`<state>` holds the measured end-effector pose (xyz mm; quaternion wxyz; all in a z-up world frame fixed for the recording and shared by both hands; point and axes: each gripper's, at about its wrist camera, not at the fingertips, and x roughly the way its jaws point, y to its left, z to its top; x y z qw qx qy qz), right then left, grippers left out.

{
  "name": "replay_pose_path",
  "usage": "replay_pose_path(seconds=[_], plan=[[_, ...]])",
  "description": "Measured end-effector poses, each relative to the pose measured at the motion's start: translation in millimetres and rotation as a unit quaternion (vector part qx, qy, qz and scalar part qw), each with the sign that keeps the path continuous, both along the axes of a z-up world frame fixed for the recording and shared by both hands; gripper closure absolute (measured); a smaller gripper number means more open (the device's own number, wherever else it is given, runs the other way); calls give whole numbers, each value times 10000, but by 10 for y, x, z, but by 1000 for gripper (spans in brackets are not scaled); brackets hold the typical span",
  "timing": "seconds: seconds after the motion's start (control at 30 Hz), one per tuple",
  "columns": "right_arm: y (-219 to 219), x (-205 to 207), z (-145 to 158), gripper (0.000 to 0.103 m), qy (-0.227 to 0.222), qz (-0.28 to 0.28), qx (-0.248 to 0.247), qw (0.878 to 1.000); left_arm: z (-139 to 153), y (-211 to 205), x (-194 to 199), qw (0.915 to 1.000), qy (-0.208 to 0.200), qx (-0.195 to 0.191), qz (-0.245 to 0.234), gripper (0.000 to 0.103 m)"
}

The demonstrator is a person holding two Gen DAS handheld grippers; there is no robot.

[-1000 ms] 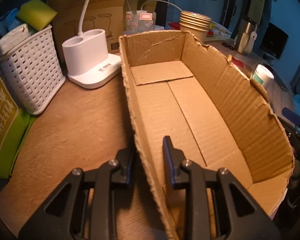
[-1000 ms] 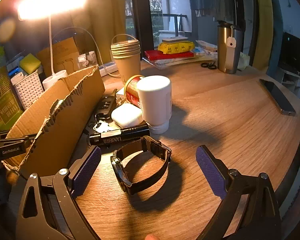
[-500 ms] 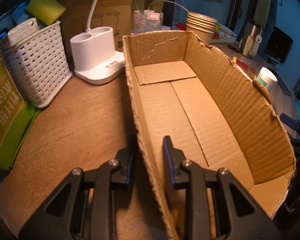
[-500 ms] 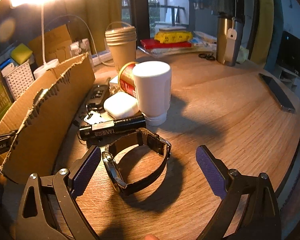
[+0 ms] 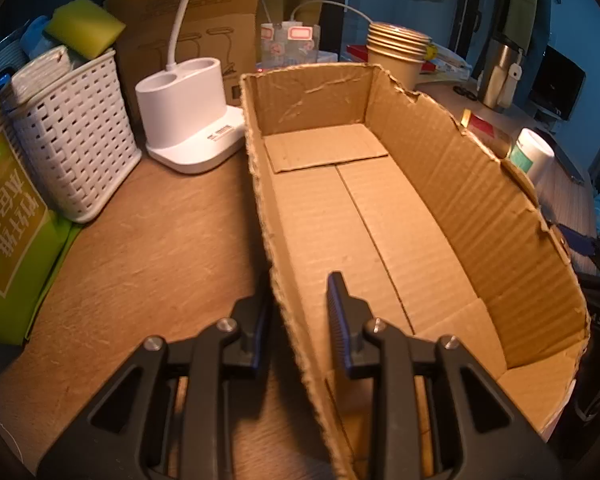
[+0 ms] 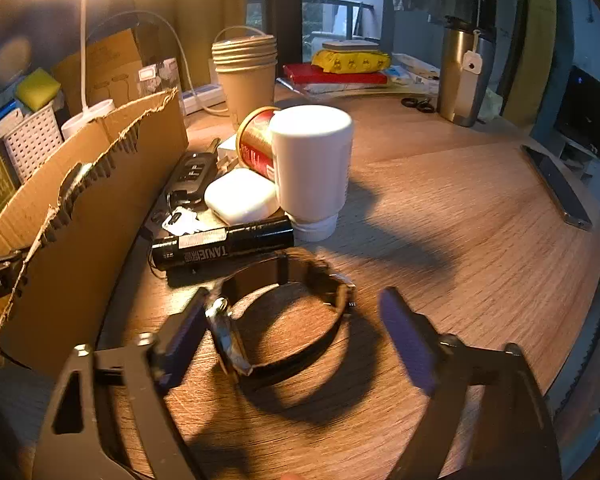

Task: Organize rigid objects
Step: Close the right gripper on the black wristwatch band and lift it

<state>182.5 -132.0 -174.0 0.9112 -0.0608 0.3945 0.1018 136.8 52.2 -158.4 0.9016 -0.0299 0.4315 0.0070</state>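
An empty cardboard box (image 5: 480, 208) with torn rims lies on the wooden desk. My left gripper (image 5: 300, 304) is shut on its near long wall, one finger outside and one inside. In the right wrist view a black wristwatch (image 6: 316, 276) rests on the desk between the fingers of my right gripper (image 6: 292, 300). Those jaws are closing: the left pad is beside the watch case and the right pad stands clear of the strap. Behind the watch lie a black flashlight (image 6: 224, 246), a white earbud case (image 6: 240, 196), a car key (image 6: 190, 176), a red can (image 6: 256, 144) and an upturned white bottle (image 6: 312, 168).
The box wall (image 6: 80, 208) stands just left of the watch. A white basket (image 5: 72, 140), a lamp base (image 5: 188, 120) and a green package (image 5: 8, 232) sit left of the box. Stacked paper cups (image 6: 246, 76), a steel tumbler (image 6: 464, 80) and a phone (image 6: 556, 184) lie farther off.
My right gripper's fingers have drawn in around the watch and the view has dipped a little toward it. The left gripper keeps its hold on the box wall.
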Motion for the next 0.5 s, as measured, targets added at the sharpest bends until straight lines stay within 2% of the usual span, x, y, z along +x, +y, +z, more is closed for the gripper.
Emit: replay_pose_path(seconds=[0.23,0.5], plan=[[-10,-17,4,34,-64,66,31,10000,-3,-2,6,10000,-1,-30,-27,74],[-49,-49,39,37,-136,91,206,9997,-5,2,-2,10000,-1,-53,-46,74]])
